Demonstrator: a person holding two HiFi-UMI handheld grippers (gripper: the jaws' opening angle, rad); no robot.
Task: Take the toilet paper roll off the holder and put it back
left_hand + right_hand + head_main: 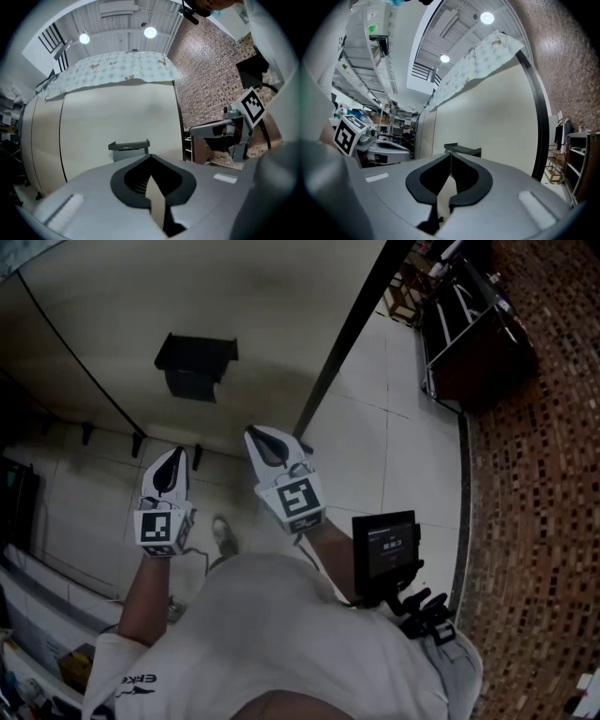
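A dark toilet paper holder point(195, 367) is fixed to the cream wall panel ahead of me; it also appears in the left gripper view point(129, 149) and the right gripper view point(464, 150). I can make out no paper roll on it from here. My left gripper point(174, 457) is held level, short of the holder and below it in the head view, with its jaws shut and nothing between them point(150, 158). Beside it, a little to the right, my right gripper point(257, 435) also points at the wall, shut and empty point(451, 154).
A black vertical strip point(352, 329) ends the wall panel on the right. Beyond it are a tiled floor point(394, 427), a dark cabinet point(473, 334) and a brick wall point(544, 474). A black screen device point(386, 545) hangs at the person's waist. Shelving point(389, 122) stands to the left.
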